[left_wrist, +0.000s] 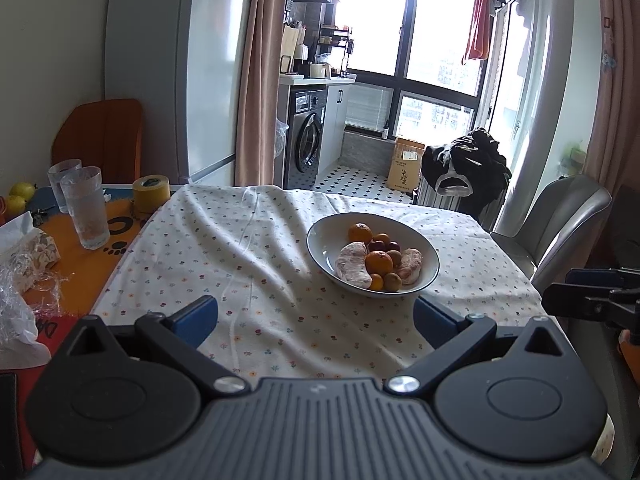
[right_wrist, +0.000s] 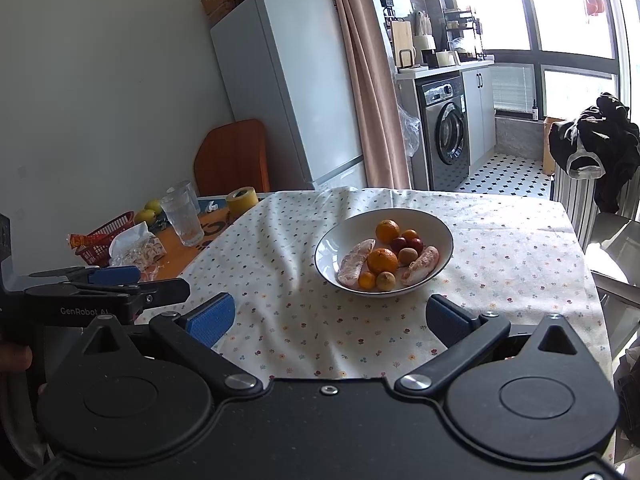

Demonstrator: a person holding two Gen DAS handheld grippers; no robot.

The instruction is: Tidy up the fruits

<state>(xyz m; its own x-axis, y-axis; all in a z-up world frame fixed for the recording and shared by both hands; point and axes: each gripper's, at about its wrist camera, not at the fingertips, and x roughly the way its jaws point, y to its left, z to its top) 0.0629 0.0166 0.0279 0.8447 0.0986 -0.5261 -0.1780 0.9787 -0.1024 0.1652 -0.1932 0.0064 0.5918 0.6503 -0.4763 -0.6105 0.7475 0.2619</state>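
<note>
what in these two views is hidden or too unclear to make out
- Bowl: both views look in at a slant, so fruit under the top layer is hidden; the near wall hides the bottom.
- Red basket: right wrist view, a crinkled bag covers its contents; out of the left wrist view.
- Near table edge: both views, each gripper's own body blocks it.
- Left gripper and right gripper: both open, empty.

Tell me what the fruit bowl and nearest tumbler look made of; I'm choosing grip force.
Bowl: likely glazed ceramic, since it is white, opaque, glossy, with a dark rim line. Tumbler: clear and textured, so glass or hard plastic; the pictures cannot settle which.
</note>
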